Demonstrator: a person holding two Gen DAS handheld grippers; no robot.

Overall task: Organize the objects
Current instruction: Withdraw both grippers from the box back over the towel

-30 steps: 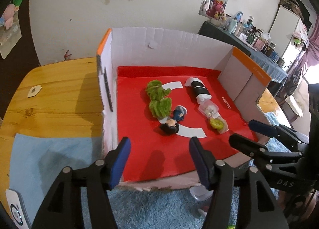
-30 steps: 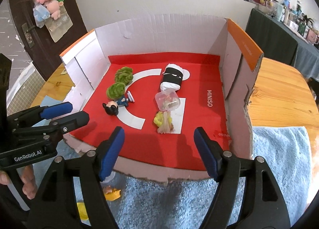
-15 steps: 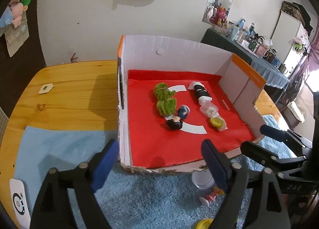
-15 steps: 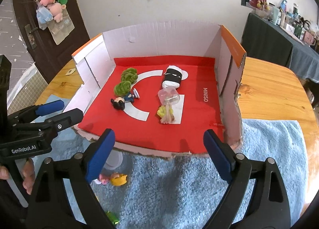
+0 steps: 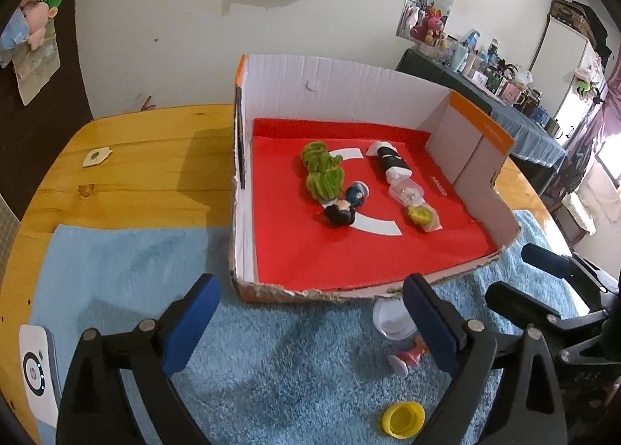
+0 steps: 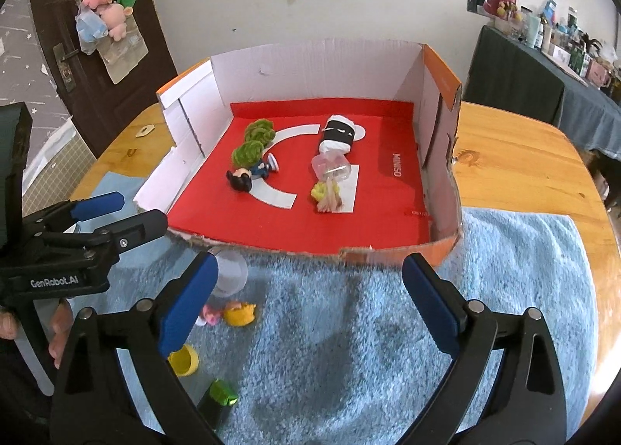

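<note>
A cardboard box (image 5: 341,84) (image 6: 310,68) with a red floor holds two green fuzzy balls (image 5: 322,173) (image 6: 252,142), a dark-haired figurine (image 5: 343,208) (image 6: 248,177), a black-and-white roll (image 5: 390,161) (image 6: 339,132), a clear capsule (image 5: 405,191) (image 6: 330,169) and a yellow doll (image 5: 421,216) (image 6: 328,196). On the blue towel in front of it lie a clear lid (image 5: 390,319) (image 6: 231,274), a pink figurine (image 5: 407,357) (image 6: 229,315), a yellow cap (image 5: 403,419) (image 6: 184,359) and a green cube (image 6: 223,392). My left gripper (image 5: 310,322) and right gripper (image 6: 306,301) are open and empty, over the towel.
The blue towel (image 5: 128,262) (image 6: 504,270) lies on a round wooden table (image 5: 128,158) (image 6: 516,158). A white device (image 5: 37,371) sits at the towel's left edge. A small tag (image 5: 96,156) lies on the wood.
Both grippers have pulled back from the box toward me, over the towel. The loose lid, pink figurine, yellow cap and green cube have come into view.
</note>
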